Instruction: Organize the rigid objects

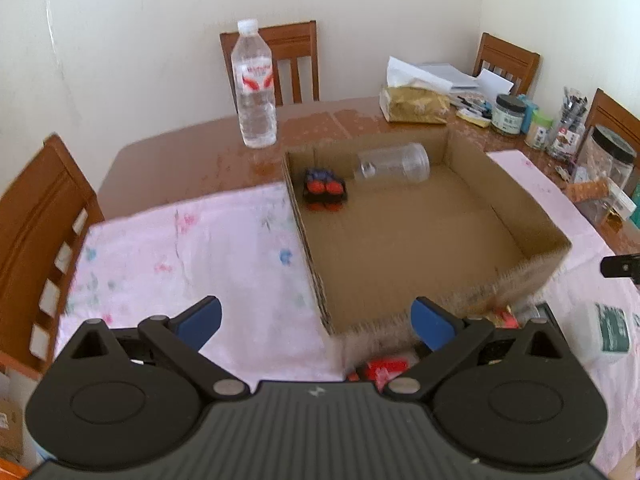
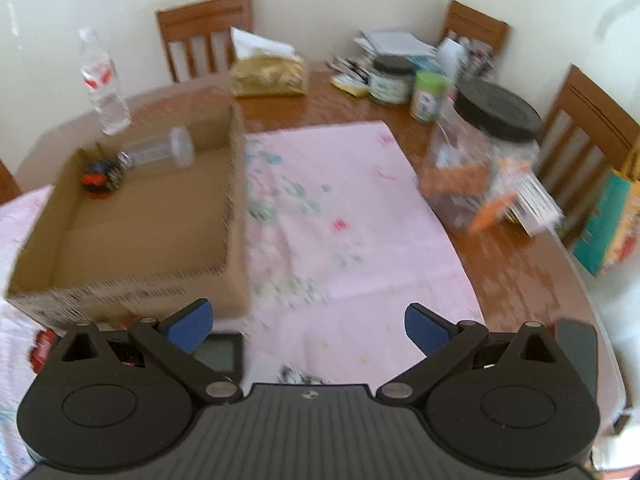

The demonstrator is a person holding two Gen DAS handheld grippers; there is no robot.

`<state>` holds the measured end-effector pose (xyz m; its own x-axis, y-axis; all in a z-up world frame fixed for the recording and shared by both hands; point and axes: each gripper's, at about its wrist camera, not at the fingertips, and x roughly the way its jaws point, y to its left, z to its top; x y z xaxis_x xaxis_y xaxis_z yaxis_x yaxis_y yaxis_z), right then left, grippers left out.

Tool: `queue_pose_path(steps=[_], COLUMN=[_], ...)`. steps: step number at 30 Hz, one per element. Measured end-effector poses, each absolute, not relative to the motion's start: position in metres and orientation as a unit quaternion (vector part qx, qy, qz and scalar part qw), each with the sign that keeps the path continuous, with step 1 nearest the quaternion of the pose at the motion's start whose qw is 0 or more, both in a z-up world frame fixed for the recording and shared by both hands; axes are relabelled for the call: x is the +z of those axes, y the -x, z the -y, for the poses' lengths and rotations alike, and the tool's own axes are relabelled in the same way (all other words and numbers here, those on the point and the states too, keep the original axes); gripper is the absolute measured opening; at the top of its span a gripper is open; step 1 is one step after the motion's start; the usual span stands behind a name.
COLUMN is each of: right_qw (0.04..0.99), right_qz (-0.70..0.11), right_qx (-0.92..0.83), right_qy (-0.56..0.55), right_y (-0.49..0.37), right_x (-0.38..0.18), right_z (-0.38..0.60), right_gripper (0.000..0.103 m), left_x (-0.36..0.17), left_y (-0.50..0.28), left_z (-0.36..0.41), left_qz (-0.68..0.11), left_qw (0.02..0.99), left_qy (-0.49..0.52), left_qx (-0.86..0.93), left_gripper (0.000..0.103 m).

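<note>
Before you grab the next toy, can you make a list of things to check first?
1. Left gripper open with nothing in it: ok.
2. Right gripper open with nothing in it: ok.
3. Room in the cardboard box: ok, only the toy car and the clear jar lie at its far end.
4. Red item in front of the box easy to see: not ok, blurred and partly hidden.
5. Water bottle upright, away from the box: ok.
</note>
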<state>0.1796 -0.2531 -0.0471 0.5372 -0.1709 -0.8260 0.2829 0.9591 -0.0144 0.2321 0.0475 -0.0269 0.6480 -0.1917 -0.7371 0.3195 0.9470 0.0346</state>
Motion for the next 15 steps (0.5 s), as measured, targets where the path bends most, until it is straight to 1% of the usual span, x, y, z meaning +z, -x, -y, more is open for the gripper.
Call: queue_pose_path(steps=[3,6,15], right_qw=[0.868,0.863,0.856], right_qz=[-0.476,-0.485,-0.490], right_qx=[-0.133,-0.135,-0.163], right_qy=[-0.053,-0.050,-0.032], right_y=[-0.175,-0.175,-0.174], right_x=[-0.061,-0.073,-0.094], right_z=[0.244,0.233,0.219], right_gripper=[0.103,0.103,0.103], left_x=[-0.039,-0.051,-0.071], left_y=[-0.221,-0.213,-0.200], left_z=[-0.047,-0.042,-0.035], left_qz=[-0.404,-0.411,-0.430], left_qw=[0.898,0.892,0.876], left_qy=[-0.081,-0.103,-0.121], left_qx=[-0.155,-0.159,-0.181], left_gripper=[0.101,0.101,0.101])
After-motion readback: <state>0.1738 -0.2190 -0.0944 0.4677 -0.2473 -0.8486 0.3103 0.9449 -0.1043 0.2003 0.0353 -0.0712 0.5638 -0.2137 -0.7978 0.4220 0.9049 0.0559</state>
